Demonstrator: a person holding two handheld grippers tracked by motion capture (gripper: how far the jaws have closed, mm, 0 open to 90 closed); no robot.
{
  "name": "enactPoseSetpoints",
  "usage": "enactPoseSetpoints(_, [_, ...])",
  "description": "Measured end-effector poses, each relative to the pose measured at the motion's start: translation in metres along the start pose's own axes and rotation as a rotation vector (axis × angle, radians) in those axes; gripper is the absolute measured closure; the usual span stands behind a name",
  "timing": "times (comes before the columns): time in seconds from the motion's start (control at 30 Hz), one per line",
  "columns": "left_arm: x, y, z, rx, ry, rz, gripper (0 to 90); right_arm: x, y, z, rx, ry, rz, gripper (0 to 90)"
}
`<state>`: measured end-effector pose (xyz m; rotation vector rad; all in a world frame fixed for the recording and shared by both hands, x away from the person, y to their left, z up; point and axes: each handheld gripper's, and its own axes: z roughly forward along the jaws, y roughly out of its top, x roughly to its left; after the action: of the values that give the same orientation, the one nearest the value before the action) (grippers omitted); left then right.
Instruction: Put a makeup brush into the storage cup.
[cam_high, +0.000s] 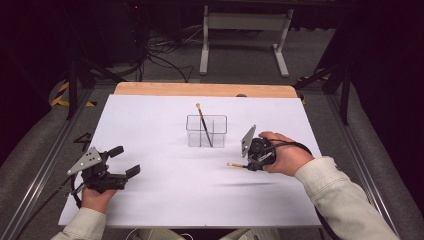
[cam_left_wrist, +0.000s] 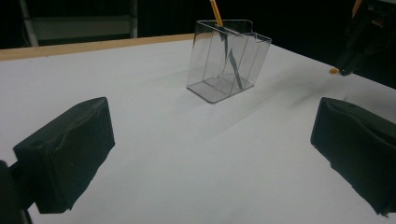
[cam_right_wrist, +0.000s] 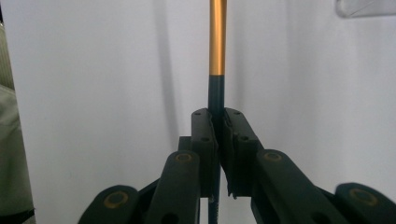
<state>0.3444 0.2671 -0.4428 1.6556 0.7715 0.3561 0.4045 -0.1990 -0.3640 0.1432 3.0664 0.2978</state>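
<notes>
The right hand-held gripper (cam_right_wrist: 218, 122) is clamped on a slim pencil (cam_right_wrist: 217, 56), its jaws pressed against the dark green shaft, beyond which the barrel turns golden orange and runs straight out past the jaw tips. In the high view the same pencil (cam_high: 235, 164) pokes out of the right hand-held gripper (cam_high: 248, 165) toward nine o'clock, lying roughly level above the sheet with its pale end free and a faint shadow below it. At about eleven o'clock from that tip stands a clear plastic organizer (cam_high: 206, 131) split into compartments, with a second pencil (cam_high: 203, 124) leaning inside it, tip down and pale end up toward twelve o'clock. The left hand-held gripper (cam_high: 124, 160) sits at about eight o'clock from the organizer, its jaws spread wide with nothing between them; its own view looks between the two black pads (cam_left_wrist: 65, 154) at the organizer (cam_left_wrist: 226, 65). The tabletop (cam_high: 165, 195) is covered with a smooth white sheet, and a strip of bare light wood (cam_high: 205, 89) shows along its far edge at twelve o'clock. Beyond it the room is dark, with grey flooring, loose cables (cam_high: 165, 52) and a white metal stand (cam_high: 245, 30). Metal rails (cam_high: 45, 165) run along both sides of the tabletop. Broad bare sheet lies between the two hands and in front of the organizer.
</notes>
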Motion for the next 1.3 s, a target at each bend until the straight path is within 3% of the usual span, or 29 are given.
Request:
enactPoseSetpoints(0.1, [0.0, 0.0, 0.0, 0.0, 0.0, 0.0, 0.1, 0.0, 0.0, -0.01, -0.057, -0.009, 0.01, 84.1])
enactPoseSetpoints(0.27, [0.0, 0.0, 0.0, 0.001, -0.001, -0.001, 0.1, 0.0, -0.002, -0.017, -0.107, -0.023, 0.016, 84.1])
enactPoseSetpoints(0.5, [0.0, 0.0, 0.0, 0.001, 0.001, 0.0, 0.1, -0.001, -0.007, -0.031, -0.218, -0.048, 0.094, 84.1])
enactPoseSetpoints(1.07, [0.0, 0.0, 0.0, 0.001, 0.001, 0.0, 0.1, -0.005, -0.02, -0.048, -0.469, -0.107, 0.151, 84.1])
enactPoseSetpoints(1.3, [0.0, 0.0, 0.0, 0.001, 0.0, 0.0, 0.1, -0.006, -0.027, -0.053, -0.59, -0.125, 0.195, 84.1])
